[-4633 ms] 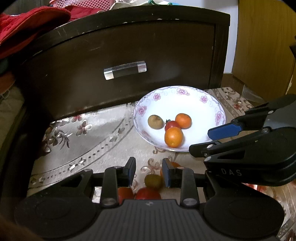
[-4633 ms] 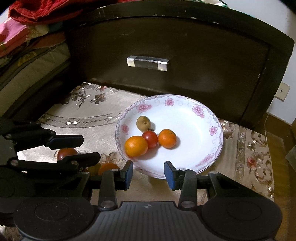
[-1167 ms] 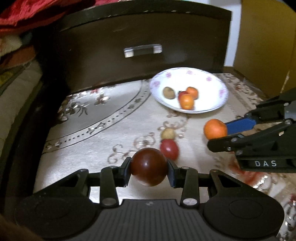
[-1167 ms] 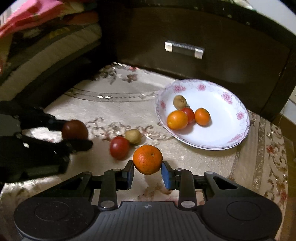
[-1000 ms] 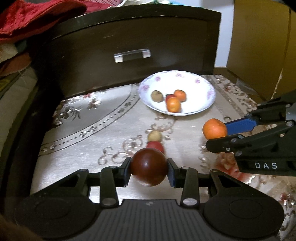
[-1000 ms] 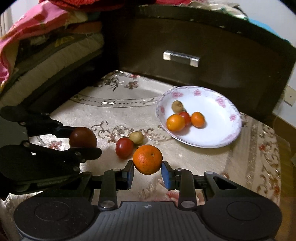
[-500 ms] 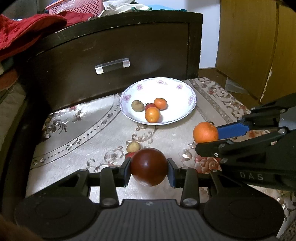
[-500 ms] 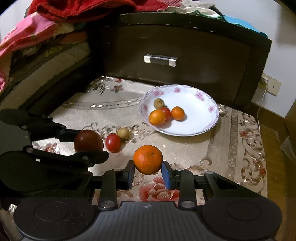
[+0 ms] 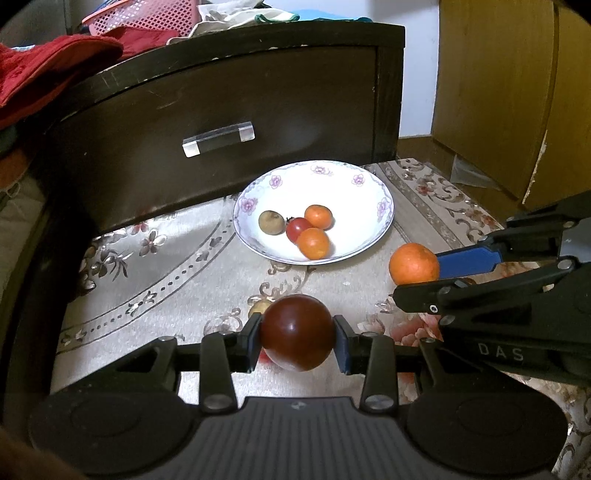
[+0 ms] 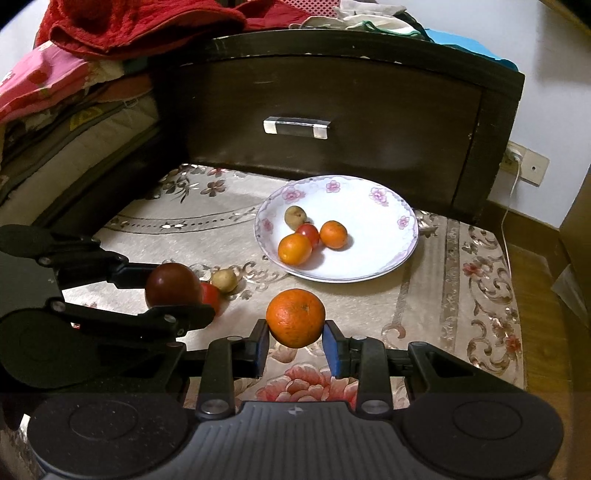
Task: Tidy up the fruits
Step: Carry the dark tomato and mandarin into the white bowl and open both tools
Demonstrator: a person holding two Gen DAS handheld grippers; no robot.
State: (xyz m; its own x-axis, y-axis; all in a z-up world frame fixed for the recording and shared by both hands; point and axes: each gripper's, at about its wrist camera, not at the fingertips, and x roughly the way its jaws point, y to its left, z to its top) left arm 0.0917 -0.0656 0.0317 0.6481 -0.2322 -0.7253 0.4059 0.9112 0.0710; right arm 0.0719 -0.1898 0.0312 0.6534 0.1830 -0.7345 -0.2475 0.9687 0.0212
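Note:
My left gripper (image 9: 297,341) is shut on a dark red round fruit (image 9: 297,332), held above the cloth; the right wrist view shows the same fruit (image 10: 173,285) at the left. My right gripper (image 10: 295,341) is shut on an orange (image 10: 296,317), which the left wrist view shows as the orange (image 9: 413,264) at the right. A white floral plate (image 9: 369,192) lies ahead with two small oranges (image 9: 313,243), a red tomato (image 9: 297,229) and a brownish fruit (image 9: 271,221). On the cloth beside the plate rest a small yellowish fruit (image 10: 225,279) and a red tomato (image 10: 211,295).
A dark wooden drawer front (image 9: 221,110) with a clear handle (image 9: 218,138) rises just behind the plate. Red and pink fabrics (image 10: 110,33) are piled on top and at the left. A wooden cabinet (image 9: 517,92) stands at the right. A patterned cloth (image 10: 461,295) covers the surface.
Both grippers, each still holding its fruit, have swung round so the plate now lies more centred ahead. The left one moved a little; the fruits on the cloth stayed put.

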